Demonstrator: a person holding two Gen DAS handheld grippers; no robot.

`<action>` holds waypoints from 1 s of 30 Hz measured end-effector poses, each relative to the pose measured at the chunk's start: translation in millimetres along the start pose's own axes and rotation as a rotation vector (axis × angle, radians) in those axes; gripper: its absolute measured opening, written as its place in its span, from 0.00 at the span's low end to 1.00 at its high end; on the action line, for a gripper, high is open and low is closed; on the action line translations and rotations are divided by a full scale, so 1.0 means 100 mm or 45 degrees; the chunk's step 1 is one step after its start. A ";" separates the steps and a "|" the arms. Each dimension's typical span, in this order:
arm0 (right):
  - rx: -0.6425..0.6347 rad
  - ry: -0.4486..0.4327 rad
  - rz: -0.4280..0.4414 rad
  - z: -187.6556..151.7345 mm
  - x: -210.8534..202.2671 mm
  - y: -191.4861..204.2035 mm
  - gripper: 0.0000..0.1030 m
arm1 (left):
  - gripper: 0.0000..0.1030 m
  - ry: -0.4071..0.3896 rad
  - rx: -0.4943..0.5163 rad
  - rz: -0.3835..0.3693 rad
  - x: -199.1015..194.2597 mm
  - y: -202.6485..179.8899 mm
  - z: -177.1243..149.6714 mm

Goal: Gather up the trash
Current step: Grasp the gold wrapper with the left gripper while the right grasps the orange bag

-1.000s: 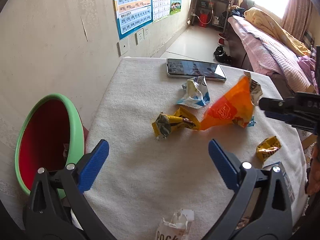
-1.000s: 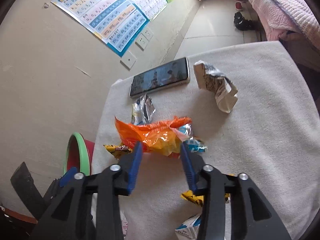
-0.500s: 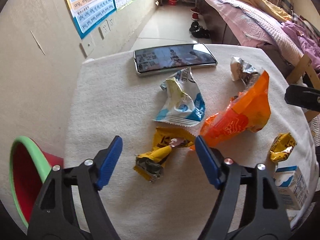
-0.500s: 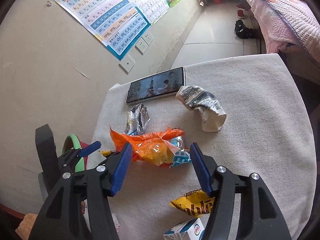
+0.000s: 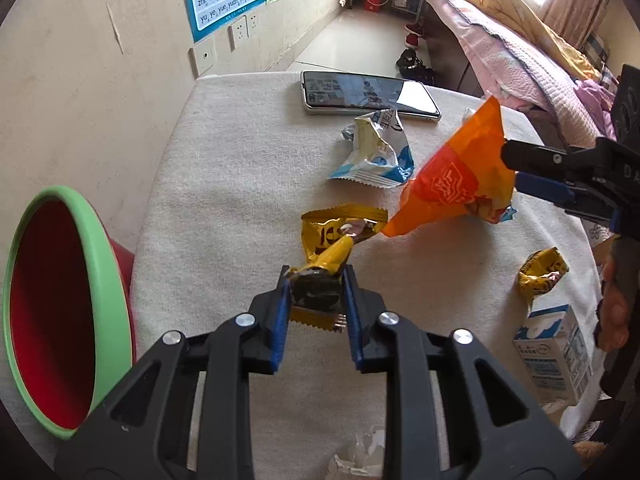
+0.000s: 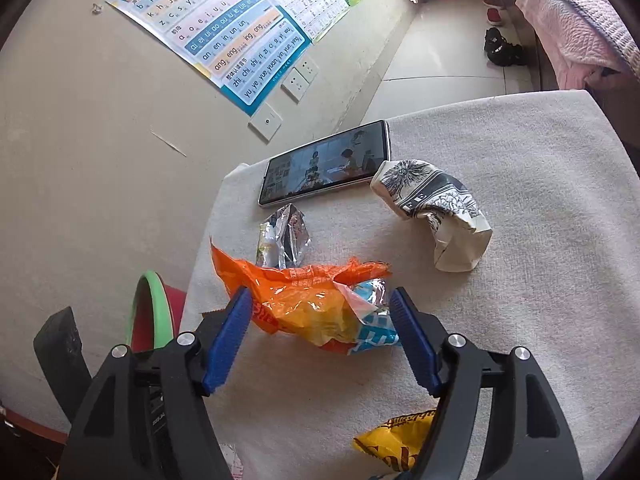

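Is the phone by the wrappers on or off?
On: the phone lies flat at the table's far edge with a picture lit on its screen.

Both the left gripper and the right gripper are black plastic frames with silver screw heads and ribbed blue pads on their fingers.

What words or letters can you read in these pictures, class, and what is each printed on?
"b p m f", "ang eng ing ong", "zhi chi shi ri zi ci si yi wu": blue paper pinyin wall poster.
"DA", cut off: black right claw.
Orange plastic snack bag, white cardboard milk carton, yellow foil wrappers: print too small or crumpled.
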State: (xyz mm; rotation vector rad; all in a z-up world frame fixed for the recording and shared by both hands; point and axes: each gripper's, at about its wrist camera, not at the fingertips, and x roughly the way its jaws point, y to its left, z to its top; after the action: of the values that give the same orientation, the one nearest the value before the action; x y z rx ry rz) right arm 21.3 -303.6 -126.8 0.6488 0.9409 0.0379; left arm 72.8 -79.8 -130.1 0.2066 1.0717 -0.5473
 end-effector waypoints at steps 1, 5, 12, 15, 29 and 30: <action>-0.011 0.006 0.001 0.00 0.02 0.01 0.68 | 0.23 -0.003 -0.016 -0.008 -0.03 0.01 -0.02; -0.090 0.097 0.014 -0.05 0.10 0.14 0.70 | 0.23 0.008 -0.046 -0.022 -0.11 0.02 -0.15; -0.362 0.397 0.201 -0.32 0.20 0.67 0.70 | 0.23 0.036 -0.129 -0.016 -0.14 0.17 -0.34; -0.398 0.352 0.223 -0.32 0.05 0.76 0.70 | 0.23 0.017 -0.172 0.000 -0.20 0.26 -0.38; -0.228 0.347 0.054 -0.39 0.46 0.46 0.72 | 0.23 0.004 -0.213 0.018 -0.24 0.35 -0.47; -0.230 0.357 0.047 -0.42 0.48 0.47 0.72 | 0.23 0.002 -0.217 0.020 -0.24 0.36 -0.47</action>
State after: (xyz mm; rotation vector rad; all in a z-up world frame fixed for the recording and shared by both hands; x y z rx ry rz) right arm 30.3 -229.8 -154.7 0.5004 1.1803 0.2495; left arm 46.0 -22.0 -135.1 0.0657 1.1112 -0.4394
